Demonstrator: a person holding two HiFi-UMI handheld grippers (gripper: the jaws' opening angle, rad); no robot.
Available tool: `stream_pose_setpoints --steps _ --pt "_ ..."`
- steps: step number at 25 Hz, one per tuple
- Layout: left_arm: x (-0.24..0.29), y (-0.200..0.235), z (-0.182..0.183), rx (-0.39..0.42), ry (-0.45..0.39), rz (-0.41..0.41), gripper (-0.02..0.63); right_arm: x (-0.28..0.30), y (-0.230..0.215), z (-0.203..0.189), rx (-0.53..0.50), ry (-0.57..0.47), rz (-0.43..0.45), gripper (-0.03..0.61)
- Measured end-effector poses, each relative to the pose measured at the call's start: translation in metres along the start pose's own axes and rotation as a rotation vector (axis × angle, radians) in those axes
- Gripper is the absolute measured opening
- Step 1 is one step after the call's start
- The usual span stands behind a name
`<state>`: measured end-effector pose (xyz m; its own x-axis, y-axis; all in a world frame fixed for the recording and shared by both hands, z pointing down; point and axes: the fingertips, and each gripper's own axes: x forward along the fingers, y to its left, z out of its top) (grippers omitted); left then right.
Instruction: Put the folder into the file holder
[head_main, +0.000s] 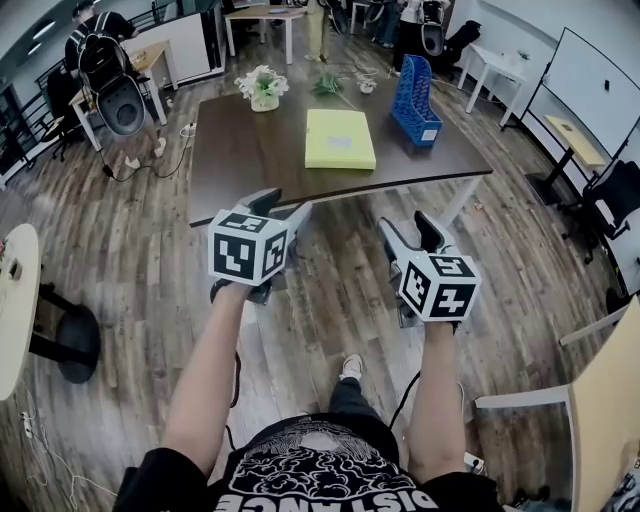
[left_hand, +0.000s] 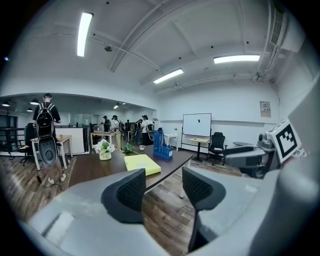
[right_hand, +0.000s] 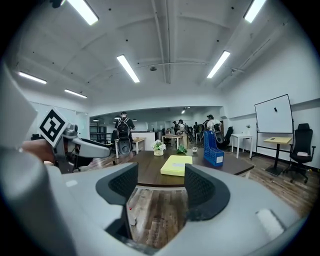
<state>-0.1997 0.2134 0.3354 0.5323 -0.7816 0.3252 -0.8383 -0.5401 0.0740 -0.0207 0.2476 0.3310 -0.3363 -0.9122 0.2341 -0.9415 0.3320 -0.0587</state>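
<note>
Grey left gripper (head_main: 283, 207), right gripper (head_main: 405, 225); T-shirt (head_main: 320, 472) seemingly black.

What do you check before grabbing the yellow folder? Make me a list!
1. Left claw open, nothing in it: ok.
2. Right claw open, nothing in it: ok.
3. Yellow folder flat on the table, nothing on top: ok.
4. Blue file holder upright beside the folder: ok.
5. Room inside the holder: cannot tell.
6. Claws near the folder: not ok, both short of the table.
</note>
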Motion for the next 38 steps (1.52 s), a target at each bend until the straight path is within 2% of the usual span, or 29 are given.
stream_pose_setpoints --steps 2,13,16,21,38 --pt "0.013 0.002 0.002 0.001 0.005 0.001 0.258 0.011 -0.009 0.0 0.002 0.006 0.009 0.321" --pt "0.093 0.012 0.023 -0.005 0.02 -0.004 0.382 0.075 -0.073 0.015 0.021 0.011 0.012 0.377" --pt "0.111 0.013 0.03 0.002 0.018 -0.009 0.397 0.091 -0.089 0.016 0.004 0.032 0.021 0.394" --pt "0.135 0.018 0.037 -0.022 0.009 -0.001 0.414 0.112 -0.111 0.021 0.003 0.032 0.034 0.403" --pt "0.188 0.031 0.057 -0.041 0.036 0.101 0.414 0.159 -0.163 0.034 0.001 0.038 0.104 0.405"
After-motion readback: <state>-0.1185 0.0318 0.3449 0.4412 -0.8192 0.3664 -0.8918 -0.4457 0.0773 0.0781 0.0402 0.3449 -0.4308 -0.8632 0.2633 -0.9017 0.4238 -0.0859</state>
